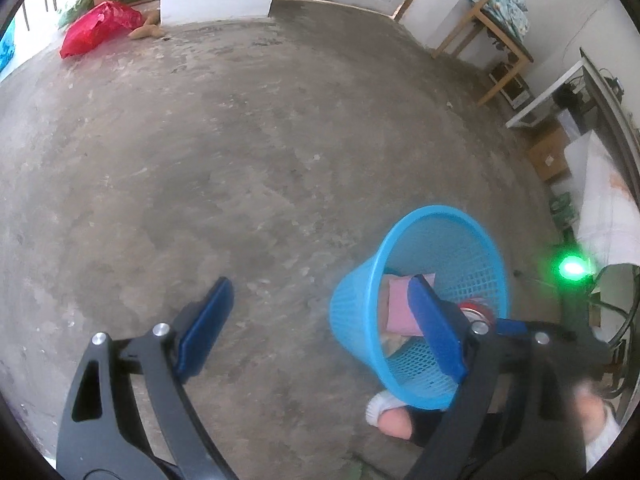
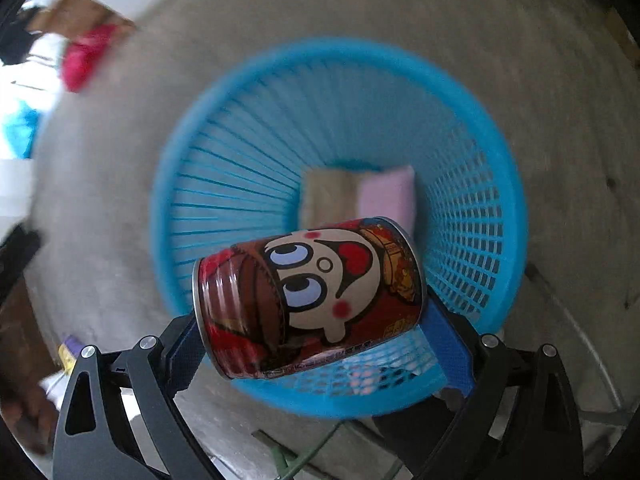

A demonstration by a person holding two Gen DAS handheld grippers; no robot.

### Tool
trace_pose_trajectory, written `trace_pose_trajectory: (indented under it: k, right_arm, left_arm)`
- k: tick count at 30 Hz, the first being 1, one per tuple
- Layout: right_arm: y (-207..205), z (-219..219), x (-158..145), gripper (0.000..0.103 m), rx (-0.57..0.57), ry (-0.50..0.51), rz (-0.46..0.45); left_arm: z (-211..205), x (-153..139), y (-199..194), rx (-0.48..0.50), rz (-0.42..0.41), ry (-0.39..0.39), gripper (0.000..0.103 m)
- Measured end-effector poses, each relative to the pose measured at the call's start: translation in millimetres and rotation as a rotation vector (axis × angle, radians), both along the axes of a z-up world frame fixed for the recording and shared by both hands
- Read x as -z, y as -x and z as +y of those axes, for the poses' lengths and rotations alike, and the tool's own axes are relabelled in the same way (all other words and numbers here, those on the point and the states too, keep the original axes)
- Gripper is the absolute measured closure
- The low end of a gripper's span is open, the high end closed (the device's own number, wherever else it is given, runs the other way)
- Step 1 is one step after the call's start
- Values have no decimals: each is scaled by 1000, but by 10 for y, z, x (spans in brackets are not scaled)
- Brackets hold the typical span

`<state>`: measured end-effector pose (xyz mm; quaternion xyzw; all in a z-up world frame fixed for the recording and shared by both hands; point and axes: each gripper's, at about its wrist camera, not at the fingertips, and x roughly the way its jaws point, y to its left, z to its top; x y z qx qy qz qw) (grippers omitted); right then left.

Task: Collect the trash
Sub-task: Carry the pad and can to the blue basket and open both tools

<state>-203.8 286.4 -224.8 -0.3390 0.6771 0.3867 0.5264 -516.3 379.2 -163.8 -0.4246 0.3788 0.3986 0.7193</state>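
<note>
Right gripper (image 2: 312, 340) clamps a red cartoon can (image 2: 308, 300) directly above the blue basket (image 2: 508, 208); release pending. Pink packet (image 2: 390, 196) already lies inside. Left gripper (image 1: 316, 320) hangs wide open, empty. Red bag (image 1: 96, 28) remains on the far floor.

Red cartoon can (image 2: 308, 300) lies sideways above blue mesh basket (image 2: 472, 216).

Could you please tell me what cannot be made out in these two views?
- Right wrist view: the basket floor near the camera is hidden by the can.
- Right wrist view: background is motion-blurred.
- Left wrist view: the can is mostly hidden by a left gripper finger.
</note>
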Motion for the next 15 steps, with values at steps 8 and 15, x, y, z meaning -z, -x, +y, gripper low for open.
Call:
trace_pose_trajectory:
  k: [8,15]
  right_arm:
    - [-65,-62,581,6,62,187,124]
    - [183,165,298,6,-83,124,-13]
  left_arm:
    - [4,90,-34,15,12,44,18]
    - [-61,117,-112,40,20,50,18]
